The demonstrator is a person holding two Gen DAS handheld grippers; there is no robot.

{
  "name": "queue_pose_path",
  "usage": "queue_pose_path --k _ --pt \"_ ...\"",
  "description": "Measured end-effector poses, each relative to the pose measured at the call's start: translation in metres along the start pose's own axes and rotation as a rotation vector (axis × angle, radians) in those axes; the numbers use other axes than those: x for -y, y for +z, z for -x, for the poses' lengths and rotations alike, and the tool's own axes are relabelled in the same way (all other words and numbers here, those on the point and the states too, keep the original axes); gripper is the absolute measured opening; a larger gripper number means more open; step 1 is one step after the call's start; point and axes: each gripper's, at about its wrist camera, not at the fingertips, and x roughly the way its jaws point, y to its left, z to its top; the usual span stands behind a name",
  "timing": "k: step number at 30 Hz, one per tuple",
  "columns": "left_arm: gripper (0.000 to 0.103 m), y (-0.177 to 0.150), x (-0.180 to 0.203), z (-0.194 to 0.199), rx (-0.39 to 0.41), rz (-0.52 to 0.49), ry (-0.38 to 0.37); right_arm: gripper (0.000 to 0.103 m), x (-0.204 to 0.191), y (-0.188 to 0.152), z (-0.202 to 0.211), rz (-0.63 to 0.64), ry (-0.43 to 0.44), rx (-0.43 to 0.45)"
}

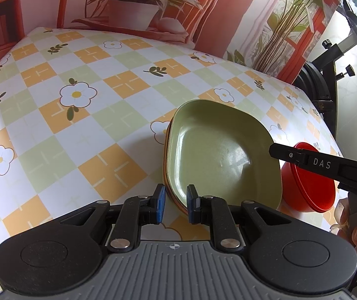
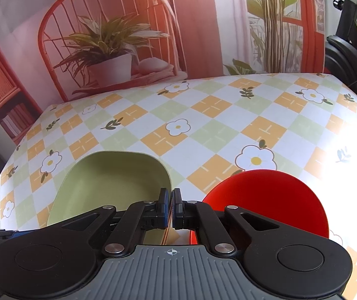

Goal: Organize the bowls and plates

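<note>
A green square plate [image 1: 218, 155] lies on top of a stack of orange and red plates [image 1: 168, 187] on the table. My left gripper [image 1: 176, 203] is open, and the near corner of the stack sits between its blue pads. My right gripper [image 2: 171, 207] is shut on the right rim of the green plate [image 2: 113, 187]. In the left wrist view the right gripper [image 1: 272, 150] reaches in from the right over that rim. A red bowl [image 1: 311, 190] stands just right of the stack, and in the right wrist view the red bowl [image 2: 266, 200] is beside the right finger.
The table carries a checked floral cloth [image 1: 83, 115]. A printed backdrop [image 2: 108, 50] of a chair and a potted plant stands along the far edge. A black stand [image 1: 328, 75] rises past the table's right edge. A hand [image 1: 353, 227] holds the right gripper.
</note>
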Motion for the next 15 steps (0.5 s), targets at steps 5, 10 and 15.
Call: queue_pose_path --k 5,10,15 --pt "0.018 0.003 0.001 0.01 0.036 -0.003 0.031 0.003 0.008 0.006 0.016 -0.026 0.043 0.064" --pt "0.018 0.012 0.01 0.021 0.08 -0.014 0.028 0.003 0.024 0.017 0.036 -0.038 0.023 0.137" --pt "0.019 0.019 0.034 0.023 0.103 -0.05 -0.016 0.003 0.052 0.019 0.052 -0.07 -0.019 0.194"
